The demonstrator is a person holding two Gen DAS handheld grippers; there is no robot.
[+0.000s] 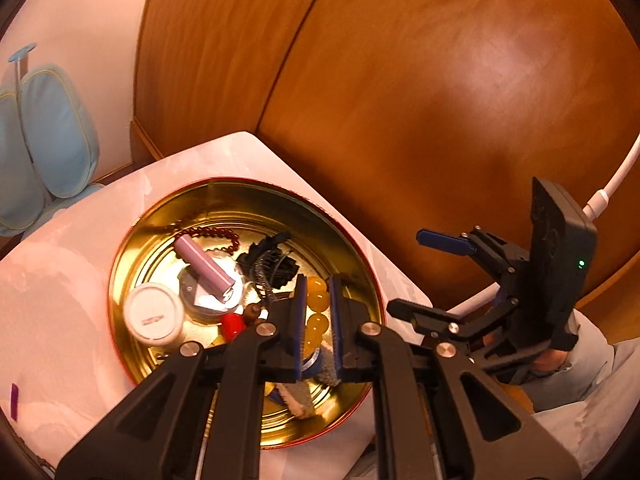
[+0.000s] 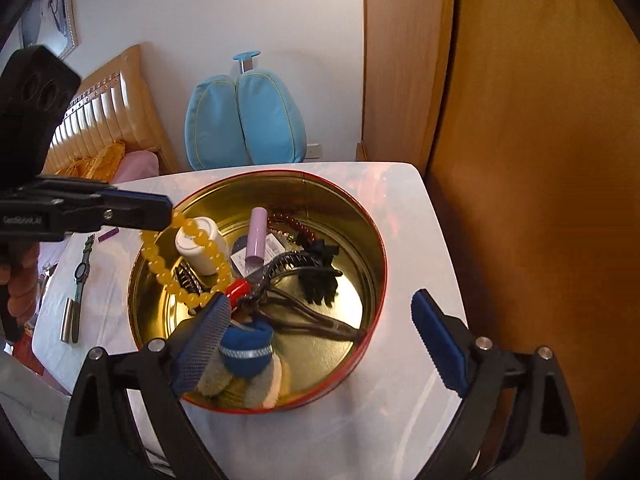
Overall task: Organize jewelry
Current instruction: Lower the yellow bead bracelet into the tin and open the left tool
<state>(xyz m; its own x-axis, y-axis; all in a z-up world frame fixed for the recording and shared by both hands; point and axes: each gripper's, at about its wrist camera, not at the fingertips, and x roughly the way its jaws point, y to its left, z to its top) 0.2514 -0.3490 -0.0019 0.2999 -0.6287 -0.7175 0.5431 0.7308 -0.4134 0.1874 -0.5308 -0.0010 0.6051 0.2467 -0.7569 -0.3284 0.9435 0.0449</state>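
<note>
My left gripper (image 1: 318, 286) is shut on a yellow bead bracelet (image 1: 317, 295), with the beads pinched between its blue pads. In the right wrist view the same left gripper (image 2: 160, 210) reaches in from the left, and the bracelet (image 2: 154, 266) hangs from it as a loop over a round tin (image 2: 362, 236), gold inside with a red rim. My right gripper (image 2: 320, 298) stands wide open over the tin's near side, nothing between its fingers. It also shows at the right of the left wrist view as the right gripper (image 1: 420, 274).
In the tin lie a pink tube (image 2: 256, 236), a white jar (image 2: 200, 246), a black claw clip (image 2: 318, 276), a dark red bead string (image 2: 294, 224) and a blue cloth piece (image 2: 248, 350). A watch (image 2: 82, 272) and a silver tube (image 2: 68, 320) lie on the white table (image 2: 404, 392). Wooden wardrobe doors stand close behind.
</note>
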